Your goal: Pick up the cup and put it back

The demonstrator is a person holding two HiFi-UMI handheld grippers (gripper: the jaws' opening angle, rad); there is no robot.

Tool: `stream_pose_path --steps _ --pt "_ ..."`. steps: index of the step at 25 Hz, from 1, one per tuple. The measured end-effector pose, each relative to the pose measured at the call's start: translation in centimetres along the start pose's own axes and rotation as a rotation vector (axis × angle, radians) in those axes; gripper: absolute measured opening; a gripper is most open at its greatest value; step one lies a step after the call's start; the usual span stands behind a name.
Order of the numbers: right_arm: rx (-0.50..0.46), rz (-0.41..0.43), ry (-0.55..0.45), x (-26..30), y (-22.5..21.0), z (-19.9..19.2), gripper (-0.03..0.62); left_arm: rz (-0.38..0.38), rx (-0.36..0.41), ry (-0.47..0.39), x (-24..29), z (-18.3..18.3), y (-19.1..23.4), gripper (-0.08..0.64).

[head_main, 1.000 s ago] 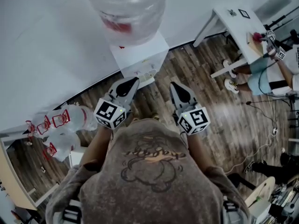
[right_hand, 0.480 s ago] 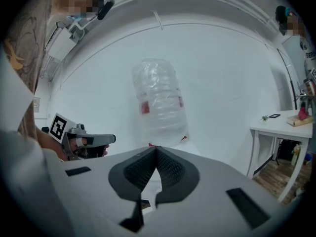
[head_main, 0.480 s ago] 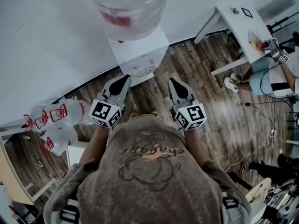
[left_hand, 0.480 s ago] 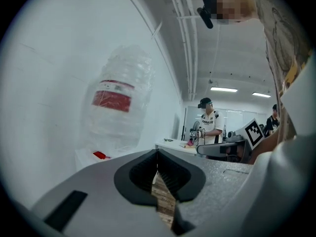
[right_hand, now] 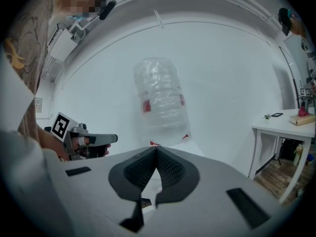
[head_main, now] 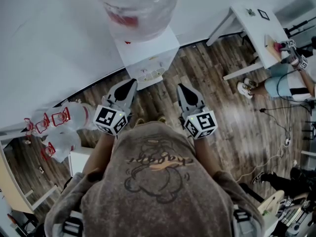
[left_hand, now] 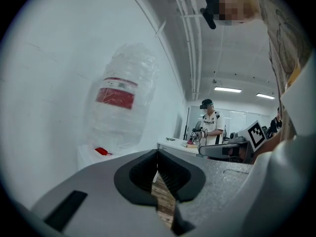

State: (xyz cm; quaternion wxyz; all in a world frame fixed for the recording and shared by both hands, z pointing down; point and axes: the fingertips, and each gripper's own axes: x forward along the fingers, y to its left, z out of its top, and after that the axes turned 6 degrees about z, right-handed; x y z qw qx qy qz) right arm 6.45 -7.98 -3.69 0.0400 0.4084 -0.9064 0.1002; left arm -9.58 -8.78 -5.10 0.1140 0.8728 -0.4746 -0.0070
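No cup shows in any view. A white water dispenser (head_main: pixel 148 53) stands against the wall, with a big clear bottle (head_main: pixel 136 9) bearing a red label on top. In the head view my left gripper (head_main: pixel 130 82) and right gripper (head_main: pixel 180 87) point at it side by side over the wooden floor, short of its base. Both are shut with nothing between the jaws. The left gripper view has the shut jaws (left_hand: pixel 158 155) low in front of the bottle (left_hand: pixel 121 110). In the right gripper view the shut jaws (right_hand: pixel 156 150) sit below the bottle (right_hand: pixel 160 102), and the left gripper (right_hand: pixel 96 139) shows at the left.
Several empty water bottles (head_main: pixel 64 127) lie on the floor at the left. A white table (head_main: pixel 256 33) stands at the right with a seated person (head_main: pixel 286 80) beside it. Cables (head_main: pixel 276 147) run across the floor at the right.
My left gripper has sunk a little and drawn slightly back toward my body. The right gripper has hardly moved. Both stay shut.
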Motion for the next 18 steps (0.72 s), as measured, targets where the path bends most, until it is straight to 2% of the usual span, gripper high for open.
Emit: stream_pose_path --steps 18 --pt "-0.010 0.011 0.008 0.0 -1.5 0.2 0.000 -0.003 -0.018 0.006 1.5 -0.1 -0.6 0.003"
